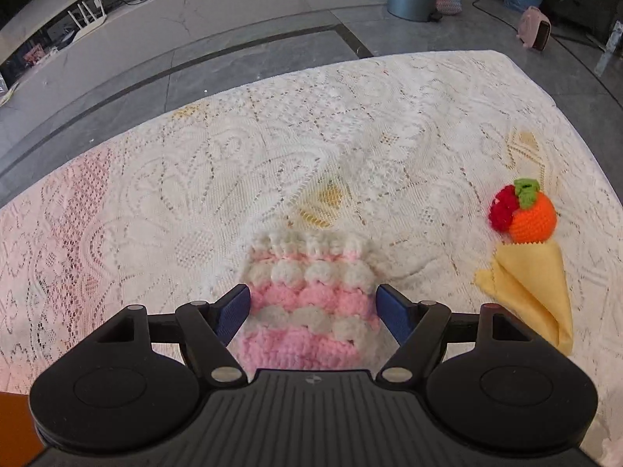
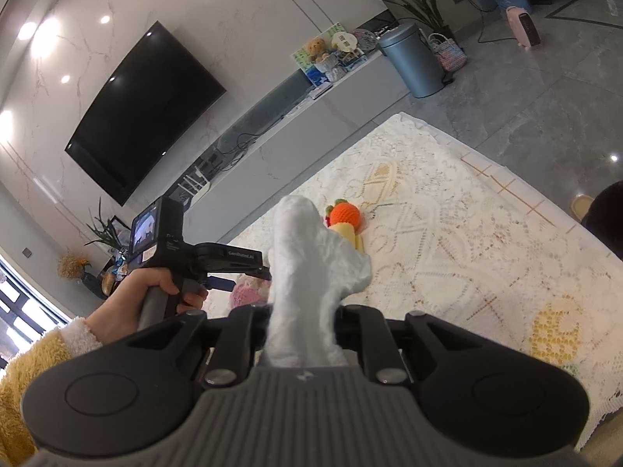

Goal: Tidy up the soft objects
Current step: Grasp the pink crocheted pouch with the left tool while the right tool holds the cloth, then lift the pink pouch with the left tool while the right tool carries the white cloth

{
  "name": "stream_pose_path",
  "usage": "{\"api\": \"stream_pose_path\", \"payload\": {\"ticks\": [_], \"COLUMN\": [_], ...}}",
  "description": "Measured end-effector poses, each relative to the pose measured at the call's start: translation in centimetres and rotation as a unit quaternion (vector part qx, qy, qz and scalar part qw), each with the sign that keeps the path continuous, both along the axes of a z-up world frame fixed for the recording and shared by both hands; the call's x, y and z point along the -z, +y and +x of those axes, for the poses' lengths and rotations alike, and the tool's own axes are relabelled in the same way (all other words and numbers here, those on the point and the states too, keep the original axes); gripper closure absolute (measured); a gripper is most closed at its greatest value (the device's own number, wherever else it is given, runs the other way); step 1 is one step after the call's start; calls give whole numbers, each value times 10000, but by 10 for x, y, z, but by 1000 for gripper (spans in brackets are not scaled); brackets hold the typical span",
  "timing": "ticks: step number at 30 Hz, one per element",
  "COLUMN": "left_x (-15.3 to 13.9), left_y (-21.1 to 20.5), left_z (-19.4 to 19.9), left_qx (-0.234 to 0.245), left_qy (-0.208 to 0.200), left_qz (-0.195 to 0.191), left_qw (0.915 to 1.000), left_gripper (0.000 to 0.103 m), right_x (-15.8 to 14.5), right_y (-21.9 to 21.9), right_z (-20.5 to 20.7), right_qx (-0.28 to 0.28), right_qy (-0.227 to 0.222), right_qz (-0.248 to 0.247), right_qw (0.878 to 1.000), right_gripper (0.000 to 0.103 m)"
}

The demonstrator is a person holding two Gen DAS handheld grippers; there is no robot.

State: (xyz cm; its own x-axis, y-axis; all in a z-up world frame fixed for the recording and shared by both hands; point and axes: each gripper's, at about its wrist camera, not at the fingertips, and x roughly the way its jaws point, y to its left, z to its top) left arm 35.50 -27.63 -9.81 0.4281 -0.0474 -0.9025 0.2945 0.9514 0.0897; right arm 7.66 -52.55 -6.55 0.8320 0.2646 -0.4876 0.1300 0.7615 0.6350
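Your left gripper [image 1: 313,303] hangs spread wide over the pink-and-white crocheted pouch [image 1: 309,303], blue pads [image 1: 233,311] flanking it without pressing; the pouch lies on the white lace tablecloth [image 1: 194,179]. Well to its right rests an orange and red crocheted fruit bouquet in yellow wrapping [image 1: 525,241]. Your right gripper [image 2: 301,323] is clamped on a pale fluffy white soft toy [image 2: 307,268], lifted above the cloth.

Lace-covered table [image 1: 194,179] bears a pink-white crochet pouch [image 1: 311,303] and crochet bouquet [image 1: 525,233]

My left hand-held gripper [image 1: 313,307] points steeply down, jaws wide apart; my right hand-held gripper [image 2: 301,319] is clamped nearly closed, angled gently down.
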Motion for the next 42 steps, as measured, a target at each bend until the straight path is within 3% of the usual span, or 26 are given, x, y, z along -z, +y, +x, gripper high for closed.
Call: {"api": "stream_pose_path", "payload": {"ticks": [2,5,6,7,11,18,31,35,42], "left_x": [4,5,4,2,-2,-11,-83,-111,-161], "left_y": [-1,-12,-13,-15,-21,-19,-13,4,40], "left_z": [-2,-8,-9,-11,-17,-24,-45,-53,-70], "left_qx": [88,322,357,414,747,233,213,56,-76], "left_qy": [-135,-296,-340,-368,-467,-778,-1407,-1543,-1828], "left_qz": [90,291,321,303,360,346,-152,-608,-951], "left_qw": [9998,9986,9983,9980,9955,9961,9897,9861,9785], "left_gripper": [16,24,30,43,55,68,68,68,68], "right_x": [1,-2,-3,-4,-4,-7,-12,-10,4], "right_y": [-1,-2,-2,-2,0,2,3,6,14], "right_z": [-1,-3,-4,-4,-3,-4,-8,-4,19], "right_qx": [0,25,7,-13,-30,-113,-288,-293,-42], "right_qy": [17,-63,-106,-138,-120,-260,-552,-494,-76], "right_qz": [24,157,191,217,147,133,348,337,110], "right_qw": [10000,9999,9998,9997,9998,9995,9975,9978,9999], "right_gripper": [89,87,87,87,86,86,86,86,86]}}
